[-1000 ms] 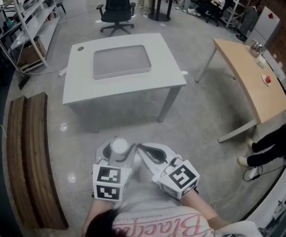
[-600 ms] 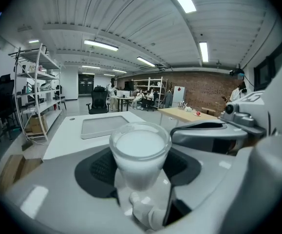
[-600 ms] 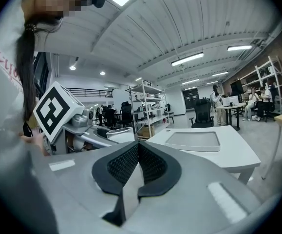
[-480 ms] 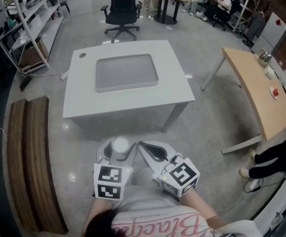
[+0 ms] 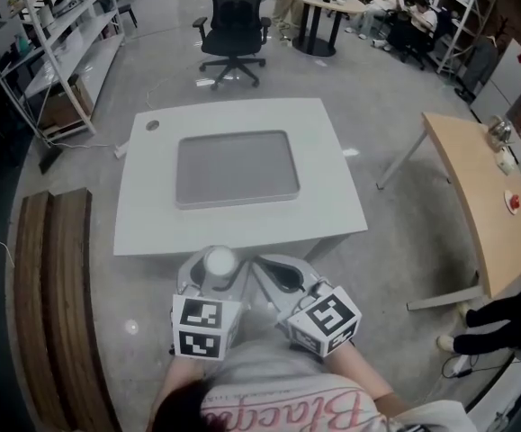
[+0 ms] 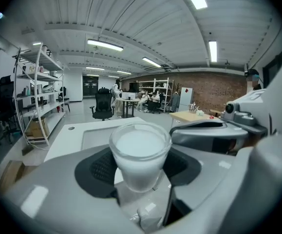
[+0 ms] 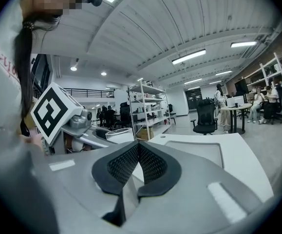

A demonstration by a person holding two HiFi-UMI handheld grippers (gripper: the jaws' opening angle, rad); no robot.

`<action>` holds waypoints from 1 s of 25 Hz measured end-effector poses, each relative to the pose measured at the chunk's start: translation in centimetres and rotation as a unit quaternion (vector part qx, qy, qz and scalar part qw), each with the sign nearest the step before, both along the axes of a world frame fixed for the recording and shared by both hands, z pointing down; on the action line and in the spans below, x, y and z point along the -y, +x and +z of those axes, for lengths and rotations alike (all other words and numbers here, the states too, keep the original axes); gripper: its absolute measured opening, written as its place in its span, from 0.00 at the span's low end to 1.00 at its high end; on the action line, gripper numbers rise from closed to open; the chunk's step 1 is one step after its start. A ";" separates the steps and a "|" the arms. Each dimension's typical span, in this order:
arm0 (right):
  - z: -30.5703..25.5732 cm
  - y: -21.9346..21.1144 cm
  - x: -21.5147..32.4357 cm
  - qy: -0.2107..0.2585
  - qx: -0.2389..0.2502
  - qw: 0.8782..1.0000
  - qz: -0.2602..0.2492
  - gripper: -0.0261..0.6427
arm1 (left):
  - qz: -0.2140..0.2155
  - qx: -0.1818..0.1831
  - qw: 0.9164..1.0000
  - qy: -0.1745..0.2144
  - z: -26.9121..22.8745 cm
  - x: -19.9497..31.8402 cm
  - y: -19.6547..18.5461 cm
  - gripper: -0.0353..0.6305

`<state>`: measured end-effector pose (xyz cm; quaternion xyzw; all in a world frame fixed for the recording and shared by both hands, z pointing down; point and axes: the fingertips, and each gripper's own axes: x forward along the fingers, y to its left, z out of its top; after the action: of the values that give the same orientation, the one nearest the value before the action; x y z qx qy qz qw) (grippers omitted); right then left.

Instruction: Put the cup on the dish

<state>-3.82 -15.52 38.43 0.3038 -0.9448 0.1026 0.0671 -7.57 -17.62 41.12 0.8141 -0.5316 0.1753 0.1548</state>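
Frosted cup point(image 6: 140, 152) sits pinched in our left gripper point(image 5: 213, 282), near our chest; our right gripper point(image 7: 137, 165) beside it has its jaws pressed together, empty. Ahead, the grey dish point(image 5: 236, 167) on the white table point(image 5: 332, 210) lies bare, so by our reckoning the approach and set-down remain.

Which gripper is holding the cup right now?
The left gripper: it clamps the white cup, while the right gripper is shut on nothing.
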 end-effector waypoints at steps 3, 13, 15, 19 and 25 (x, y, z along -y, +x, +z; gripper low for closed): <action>0.4 -0.1 3.3 0.002 -0.009 1.000 -0.004 0.04 | -0.007 0.005 1.000 0.006 0.2 3.3 0.0 0.44; 1.6 -0.7 11.5 -0.014 -0.022 1.000 0.000 0.04 | -0.027 -0.001 0.999 0.028 2.0 11.4 -0.6 0.44; 2.2 -0.9 12.2 -0.024 -0.020 1.000 0.003 0.04 | -0.025 0.001 0.999 0.032 2.8 12.5 -0.7 0.44; 3.8 -1.0 13.5 -0.042 -0.024 0.999 0.011 0.04 | -0.015 0.014 0.999 0.043 4.7 15.4 -0.5 0.44; 5.7 -0.8 14.7 -0.061 -0.046 0.997 0.024 0.04 | -0.006 0.013 1.000 0.019 8.4 18.1 -0.2 0.44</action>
<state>-4.66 -30.19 44.11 0.3261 -0.9250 0.1479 0.1268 -7.75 -35.71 49.50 0.8112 -0.5416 0.1748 0.1339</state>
